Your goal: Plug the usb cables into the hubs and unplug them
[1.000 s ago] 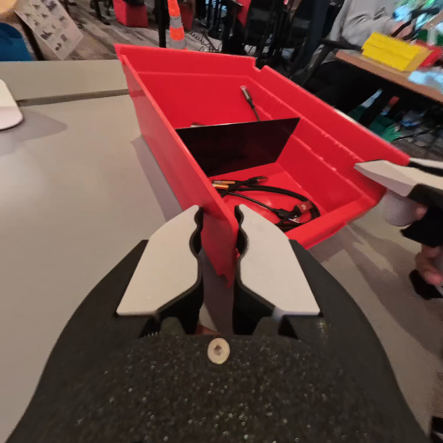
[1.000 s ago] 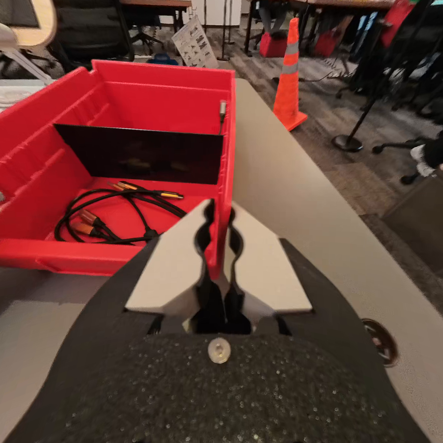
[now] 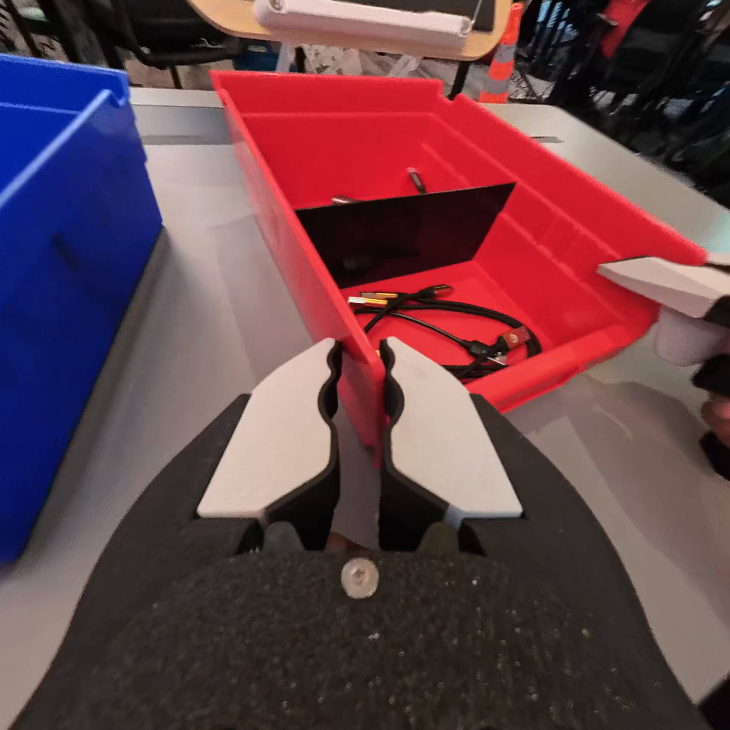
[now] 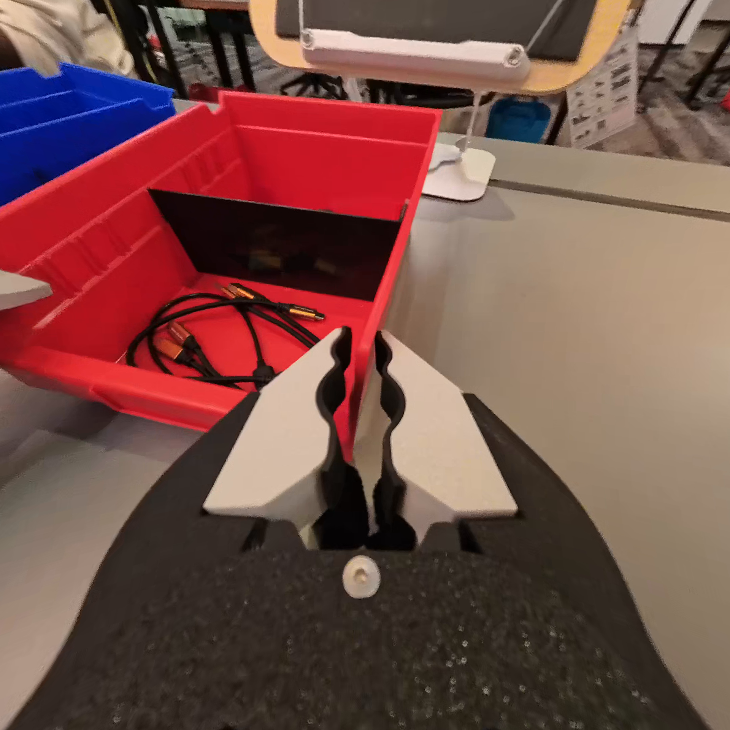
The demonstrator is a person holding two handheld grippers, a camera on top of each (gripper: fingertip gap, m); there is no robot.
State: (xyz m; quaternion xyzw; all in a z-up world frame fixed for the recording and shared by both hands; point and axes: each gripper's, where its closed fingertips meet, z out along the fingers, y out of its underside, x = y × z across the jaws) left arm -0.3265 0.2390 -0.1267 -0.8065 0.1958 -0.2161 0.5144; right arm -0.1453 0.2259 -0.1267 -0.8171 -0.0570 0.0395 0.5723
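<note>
A red bin (image 3: 355, 130) stands on the grey table. Its front compartment holds several black USB cables (image 3: 434, 316) with orange and gold plugs, also seen in the right wrist view (image 4: 221, 328). A black divider (image 3: 403, 229) crosses the bin; small dark and grey pieces (image 3: 414, 179) show behind it, mostly hidden. My left gripper (image 3: 358, 347) is shut on the bin's left wall at the near corner. My right gripper (image 4: 361, 335) is shut on the bin's right wall (image 4: 395, 276) at the near corner, and it also shows in the left wrist view (image 3: 651, 280).
A blue bin (image 3: 59, 237) stands close to the left of the red bin, also in the right wrist view (image 4: 71, 114). A white stand base (image 4: 462, 174) sits on the table behind the red bin's right corner. Chairs and an orange cone (image 3: 501, 59) lie beyond the table. The grippers' ends are close to 20 centimeters from one another.
Both grippers stay clamped on the red bin and have swung round with it. The blue bin and the white stand have come into view; the cables shifted slightly.
</note>
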